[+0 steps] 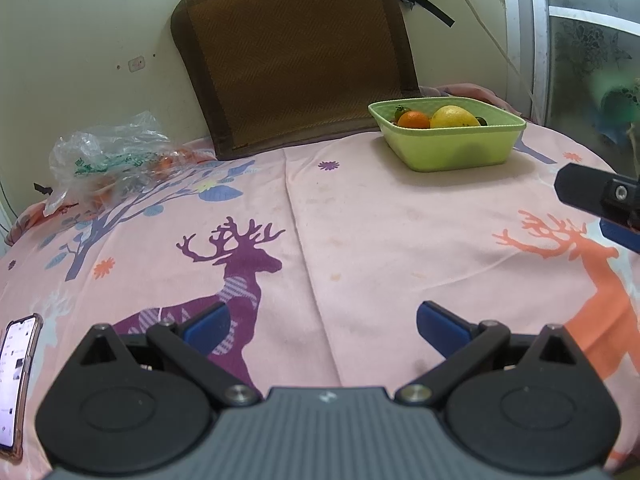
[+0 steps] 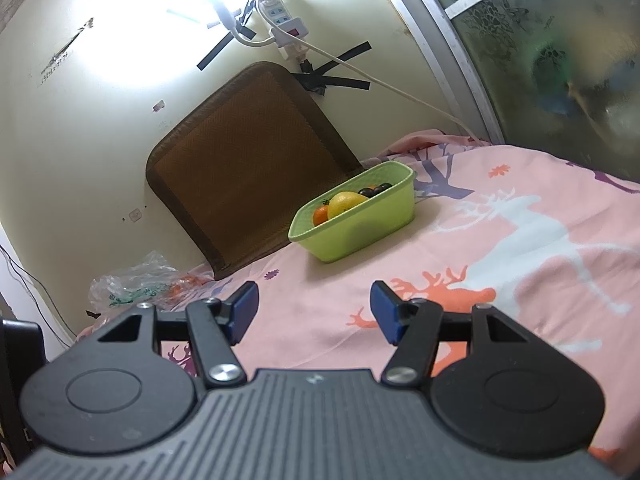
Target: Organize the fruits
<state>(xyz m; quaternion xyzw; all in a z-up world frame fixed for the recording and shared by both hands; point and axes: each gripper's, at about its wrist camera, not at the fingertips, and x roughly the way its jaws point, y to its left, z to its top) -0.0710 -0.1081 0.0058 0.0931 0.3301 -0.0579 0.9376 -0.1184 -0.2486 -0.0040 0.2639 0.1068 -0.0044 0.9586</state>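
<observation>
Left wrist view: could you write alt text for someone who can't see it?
A green basket holding an orange and a yellow fruit sits on a pink deer-print sheet, beyond the open left hand-held gripper. A crumpled plastic bag lies far left, and a phone at the near left edge.

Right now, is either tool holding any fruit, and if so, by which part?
Nothing is held. The left tool and right tool are both open and empty; the fruit sits in the green basket.

A home bedroom. A pink deer-print bedsheet [image 1: 360,240] covers the bed, a woven brown cushion [image 1: 296,52] leans on the scuffed wall, and a power strip [image 2: 284,20] is taped above.
</observation>
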